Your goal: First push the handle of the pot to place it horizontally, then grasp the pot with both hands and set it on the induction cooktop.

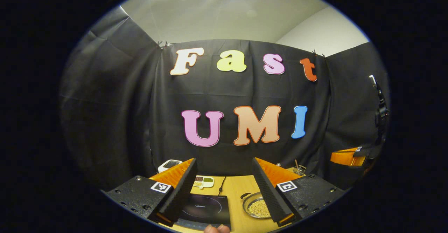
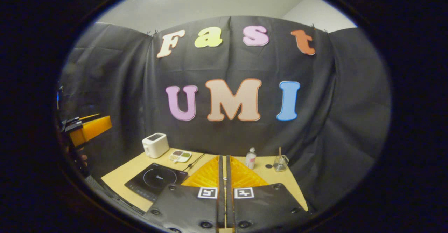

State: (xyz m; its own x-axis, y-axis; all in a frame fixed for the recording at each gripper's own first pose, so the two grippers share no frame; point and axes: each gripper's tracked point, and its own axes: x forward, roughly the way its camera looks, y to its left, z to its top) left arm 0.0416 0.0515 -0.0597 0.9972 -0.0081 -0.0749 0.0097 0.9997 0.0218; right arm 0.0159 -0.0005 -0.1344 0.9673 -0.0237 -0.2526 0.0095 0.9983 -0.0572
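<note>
Looks like nothing's really started yet. Both grippers are held up above the wooden table (image 2: 140, 171), well clear of everything on it. The left gripper (image 1: 224, 187) has its jaws spread wide; between them you look down on the induction cooktop (image 1: 206, 208) and, just to its right, the pot (image 1: 257, 206), a shallow metal pan holding something yellow and grainy. It sits on the table beside the cooktop, not on it, so the lift is still to do.

The right gripper (image 2: 224, 177) has its jaws pressed together with nothing between them, which I'd guess suits a handle push.

As for the handle: there's a small dark bit at the pot's upper-left rim, pointing toward the cooktop's far corner, but one finger covers the right side of the pot, so I can't really call the long axis. Can't say the push is done either.
</note>
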